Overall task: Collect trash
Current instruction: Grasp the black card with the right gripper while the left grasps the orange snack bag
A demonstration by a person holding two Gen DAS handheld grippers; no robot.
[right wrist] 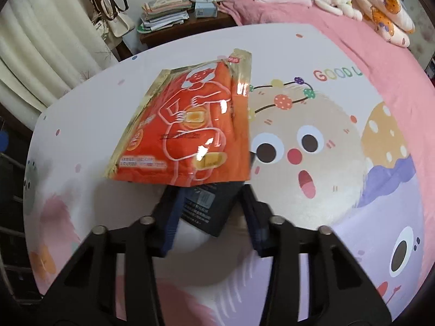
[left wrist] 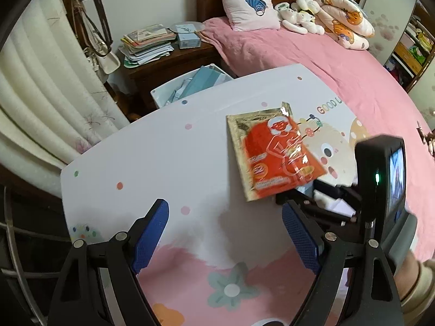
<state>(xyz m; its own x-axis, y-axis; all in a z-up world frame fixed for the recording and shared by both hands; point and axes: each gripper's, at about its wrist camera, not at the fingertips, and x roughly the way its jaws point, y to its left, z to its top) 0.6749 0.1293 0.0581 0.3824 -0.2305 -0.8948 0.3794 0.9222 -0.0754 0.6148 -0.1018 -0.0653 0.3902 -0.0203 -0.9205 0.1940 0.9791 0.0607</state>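
Note:
An orange packet [right wrist: 190,127] with a gold border lies tilted on the cartoon-print table [right wrist: 312,163], its near edge covering my right fingertips. Just under that edge, a dark packet [right wrist: 206,206] with printed text sits between my right gripper's [right wrist: 209,190] blue pads, which rest against its sides. The left wrist view shows the orange packet [left wrist: 274,154] right of centre, with my right gripper [left wrist: 296,194] at its near corner. My left gripper [left wrist: 225,217] hangs open over bare table to the left of the packet, with nothing between its fingers.
Beyond the table's far edge stands a white bin [left wrist: 190,87] holding blue and white paper. Behind it is a wooden nightstand [left wrist: 168,62] stacked with books. A bed with a pink cover [left wrist: 326,54] runs along the right, a cream curtain [left wrist: 40,95] along the left.

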